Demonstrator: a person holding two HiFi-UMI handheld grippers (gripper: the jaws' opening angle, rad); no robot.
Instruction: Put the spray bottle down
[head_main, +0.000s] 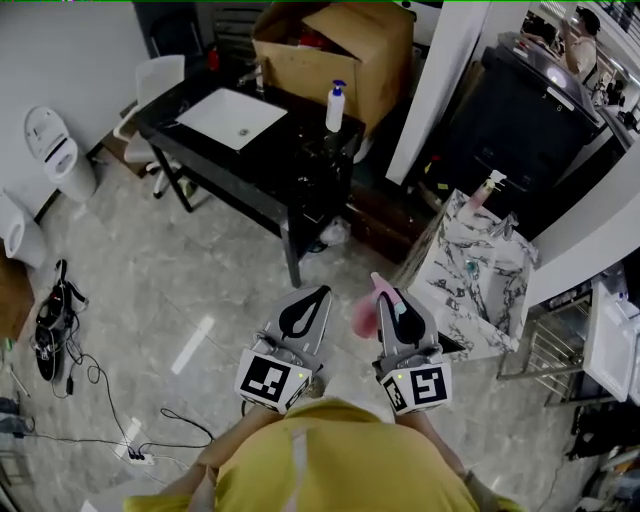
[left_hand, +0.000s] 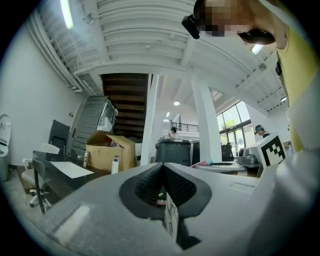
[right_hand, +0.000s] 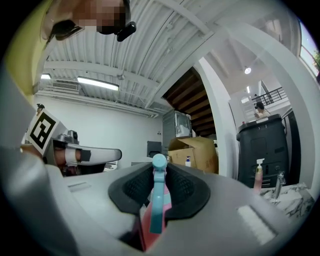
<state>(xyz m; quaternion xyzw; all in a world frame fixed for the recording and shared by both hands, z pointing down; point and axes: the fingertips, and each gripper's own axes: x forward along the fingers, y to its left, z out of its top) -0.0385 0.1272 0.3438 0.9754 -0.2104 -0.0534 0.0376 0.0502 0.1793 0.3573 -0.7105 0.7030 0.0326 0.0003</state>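
Observation:
The spray bottle (head_main: 364, 316) is pink with a light blue trigger and head. My right gripper (head_main: 390, 291) is shut on it and holds it out level in front of the person in the yellow shirt. In the right gripper view the bottle's blue head (right_hand: 158, 190) stands upright between the right gripper's (right_hand: 159, 168) dark pads, with the pink body below. My left gripper (head_main: 320, 292) is beside it at the left, and its jaws meet at the tips around nothing. The left gripper view shows those jaws (left_hand: 163, 166) closed and only a small label behind them.
A marble-patterned counter (head_main: 470, 292) stands just ahead at the right, with a pink pump bottle (head_main: 492, 187) at its far end. Ahead at the left is a black table (head_main: 300, 165) with a white basin (head_main: 232, 118), a pump bottle (head_main: 336, 106) and a cardboard box (head_main: 340, 50). Cables (head_main: 60, 322) lie on the floor.

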